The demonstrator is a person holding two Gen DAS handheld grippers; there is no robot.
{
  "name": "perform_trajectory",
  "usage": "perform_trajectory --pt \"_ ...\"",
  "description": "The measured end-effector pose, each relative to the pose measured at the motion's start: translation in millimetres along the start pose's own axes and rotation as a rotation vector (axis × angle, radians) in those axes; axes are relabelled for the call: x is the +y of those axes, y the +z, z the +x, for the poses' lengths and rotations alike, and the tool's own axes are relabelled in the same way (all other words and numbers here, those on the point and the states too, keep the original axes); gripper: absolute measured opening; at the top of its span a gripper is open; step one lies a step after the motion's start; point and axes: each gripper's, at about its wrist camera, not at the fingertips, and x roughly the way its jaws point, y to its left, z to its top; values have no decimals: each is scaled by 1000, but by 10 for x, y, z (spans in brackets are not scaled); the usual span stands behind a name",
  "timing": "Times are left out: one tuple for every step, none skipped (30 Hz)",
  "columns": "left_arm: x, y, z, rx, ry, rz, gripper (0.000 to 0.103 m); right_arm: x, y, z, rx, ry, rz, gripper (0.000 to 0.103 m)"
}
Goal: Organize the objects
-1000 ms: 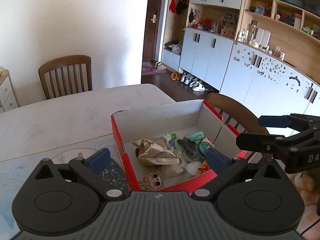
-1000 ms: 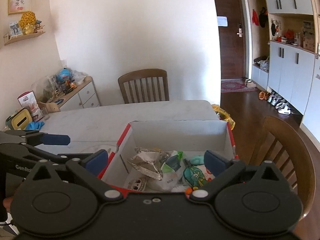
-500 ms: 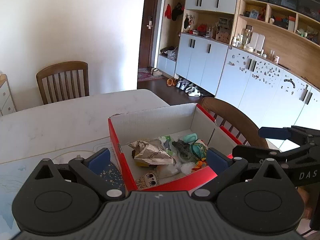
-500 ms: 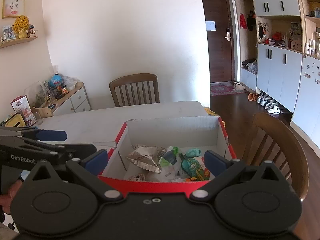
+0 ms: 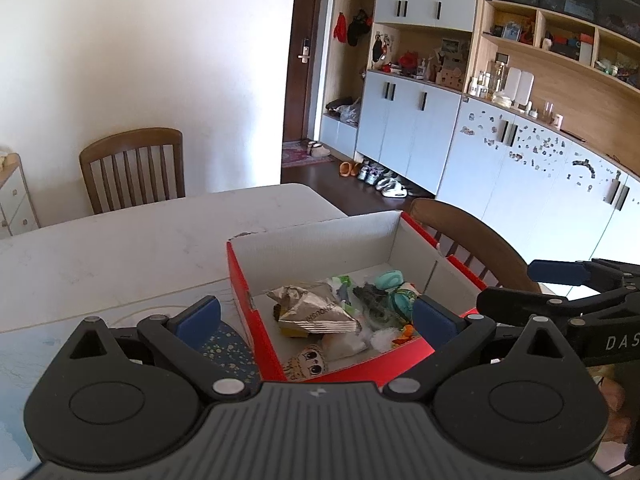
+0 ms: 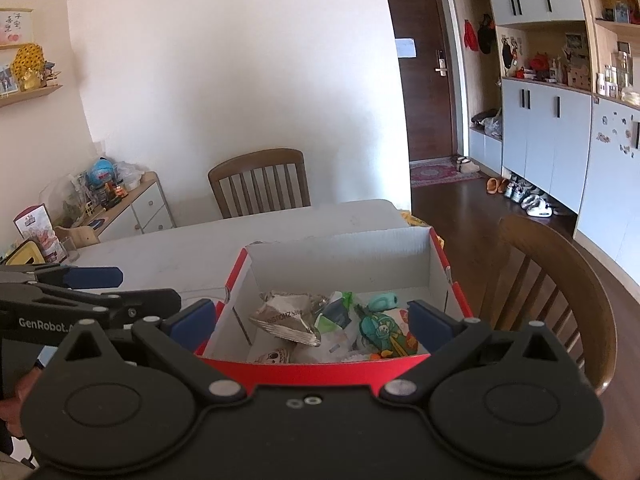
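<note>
While we are holding both tools above the near edge of the white table (image 5: pixel 120 248), the open red-and-white cardboard box (image 5: pixel 256 312) is sitting on it just ahead of us, with the clutter lying loose on its floor. Our left gripper (image 5: pixel 316 316) is hovering with its blue-padded fingers spread wide and gripping nothing, and our right gripper (image 6: pixel 310 318) is doing likewise over the box's near wall. We are judging the crumpled silver foil snack packet (image 5: pixel 316 308) to be light, crackly and slippery, so pinching a folded corner or its sealed seam looks safest. Beside it, the green cartoon-printed pouch (image 6: pixel 384 330) and the small teal rounded toy (image 6: pixel 383 301) are looking light too; the pouch should yield, while the toy may roll from the pads.
</note>
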Motion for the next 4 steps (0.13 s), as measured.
perform_trajectory --pt "14 1 0 0 3 0 103 11 4 8 1 -1 1 102" --pt "30 4 -3 0 5 -1 103 23 0 14 1 -4 0 102" --pt "46 6 -8 -1 3 -1 103 38 1 20 1 -4 0 102" --pt "66 8 -10 -1 0 -2 103 29 1 19 1 -3 0 102"
